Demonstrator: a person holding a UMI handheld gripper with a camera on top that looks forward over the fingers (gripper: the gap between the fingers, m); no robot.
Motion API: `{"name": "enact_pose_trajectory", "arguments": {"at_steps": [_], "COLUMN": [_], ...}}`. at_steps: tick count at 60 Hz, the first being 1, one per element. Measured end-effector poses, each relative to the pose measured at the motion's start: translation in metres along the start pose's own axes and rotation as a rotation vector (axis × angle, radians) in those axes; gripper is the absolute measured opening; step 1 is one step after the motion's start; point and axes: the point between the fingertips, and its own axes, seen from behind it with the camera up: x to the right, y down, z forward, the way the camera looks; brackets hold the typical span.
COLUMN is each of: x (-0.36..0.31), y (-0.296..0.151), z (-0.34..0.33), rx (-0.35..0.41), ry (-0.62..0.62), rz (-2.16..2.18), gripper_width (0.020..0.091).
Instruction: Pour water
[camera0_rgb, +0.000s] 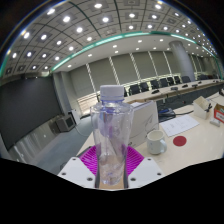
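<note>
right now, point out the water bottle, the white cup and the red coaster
water bottle (111, 135), gripper view, middle of its clear body
white cup (156, 142), gripper view, its side wall
red coaster (180, 141), gripper view, its flat top

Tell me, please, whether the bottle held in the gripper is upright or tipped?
Upright. The clear bottle stands vertical with its white cap on top, clamped between the gripper pads; it is not yet tilted toward the white cup.

I am in a large office or meeting hall. Rows of round lights dot the ceiling, and tall panels line the far wall. Dark chairs stand along long desks. My white table carries papers and a cup.
</note>
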Motion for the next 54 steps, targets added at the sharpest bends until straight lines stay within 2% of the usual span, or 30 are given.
{"name": "enact_pose_trajectory", "arguments": {"at_steps": [11,20,27,39,54], "x": [-0.032,-0.026,-0.005,0.029,0.053], "y": [-0.057,-0.084,-0.083,-0.067,-0.049], "z": [0.046,0.084,0.123,0.157,0.176], "rx": [0.020,-0.018,-0.059,-0.131,-0.158], "ry": [-0.177,-0.310,-0.379,-0.414,-0.412], "rz": [0.477,0.957,1.248,1.593,1.744], "gripper_width": [0.0319,0.0317,0.0317,0.0317,0.0317]}}
